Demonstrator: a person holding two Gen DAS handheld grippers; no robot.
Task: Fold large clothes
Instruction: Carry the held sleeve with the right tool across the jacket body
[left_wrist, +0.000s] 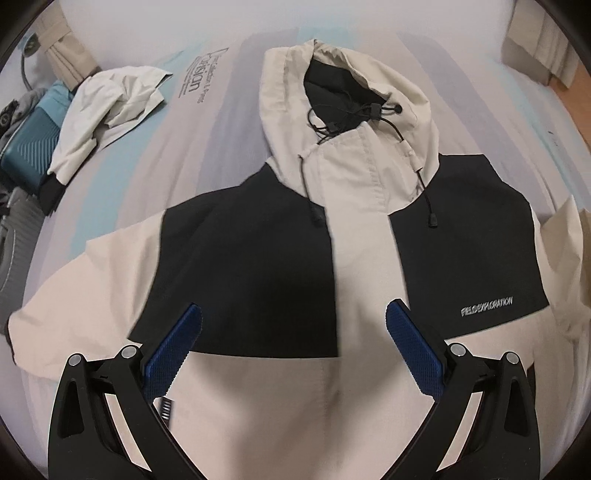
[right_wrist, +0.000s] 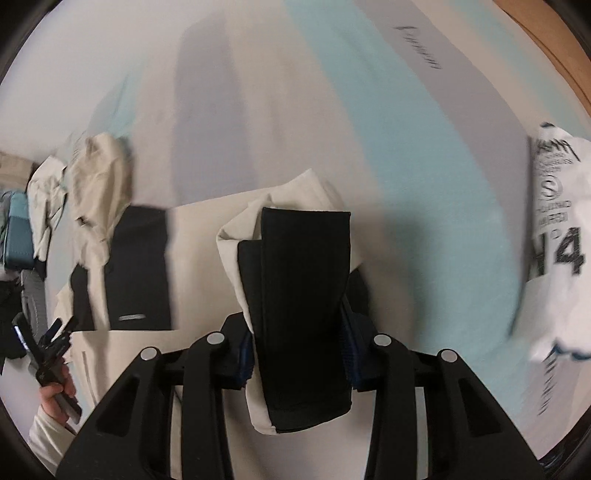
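A beige and black hooded jacket (left_wrist: 258, 258) lies front up and spread flat on the bed, hood (left_wrist: 343, 92) at the far end. My left gripper (left_wrist: 293, 317) is open and empty, hovering above the jacket's lower chest. My right gripper (right_wrist: 299, 347) is shut on the jacket's black sleeve cuff (right_wrist: 303, 295) and holds it lifted, with beige sleeve cloth bunched behind it. The jacket's body (right_wrist: 140, 266) shows to the left in the right wrist view, and the left gripper (right_wrist: 44, 343) in a hand at the far left.
The bed sheet (left_wrist: 207, 147) is pale lilac with light blue stripes and printed text. A crumpled light garment (left_wrist: 107, 110) lies at the far left. A teal suitcase (left_wrist: 29, 144) stands off the bed's left edge. A white printed garment (right_wrist: 554, 240) lies to the right.
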